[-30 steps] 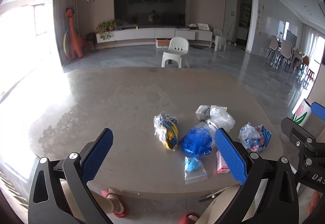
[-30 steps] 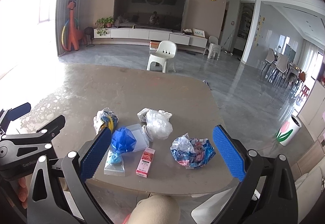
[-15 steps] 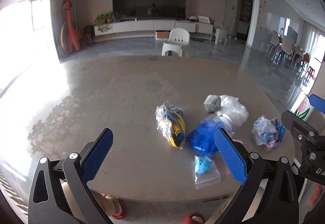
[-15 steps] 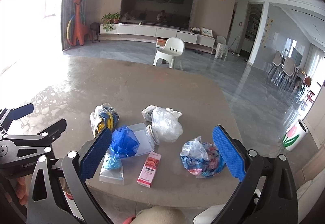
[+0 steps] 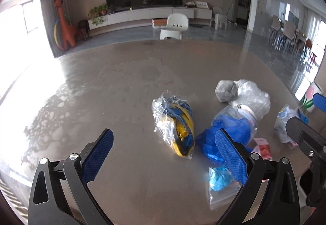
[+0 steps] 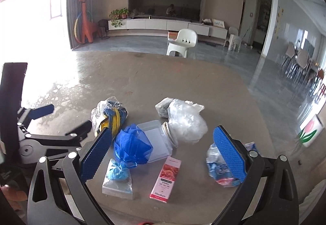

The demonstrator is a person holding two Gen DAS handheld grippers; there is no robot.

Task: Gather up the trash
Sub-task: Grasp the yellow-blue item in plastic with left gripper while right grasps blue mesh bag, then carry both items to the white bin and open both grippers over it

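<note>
Our left claw [image 5: 164, 150] and right claw [image 6: 163, 148] both hang spread wide with nothing between the pads, above the near edge of the bench [image 6: 203, 86]. Taking the pink carton [image 6: 165, 179] as landmark: a zip bag of blue gloves [image 6: 118, 177] lies just left, a crumpled wrapper [image 6: 216, 165] right, a blue mesh pouf [image 6: 132, 146] and clear jar [image 6: 156, 142] just behind, a yellow-and-blue bagged bundle [image 5: 177, 123] farther left, and clear plastic [image 6: 186, 123] beyond.

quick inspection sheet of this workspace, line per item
surface: table, worn, glare at left
job's things: yellow-blue bag, blue mesh, clear jar, pink box, glove bag, clear wad, grey lump, wrapper bundle
clutter: nothing seen
grippers: left gripper and right gripper open, empty
cables: nothing seen
surroundings: white chair, TV, tulip bin
</note>
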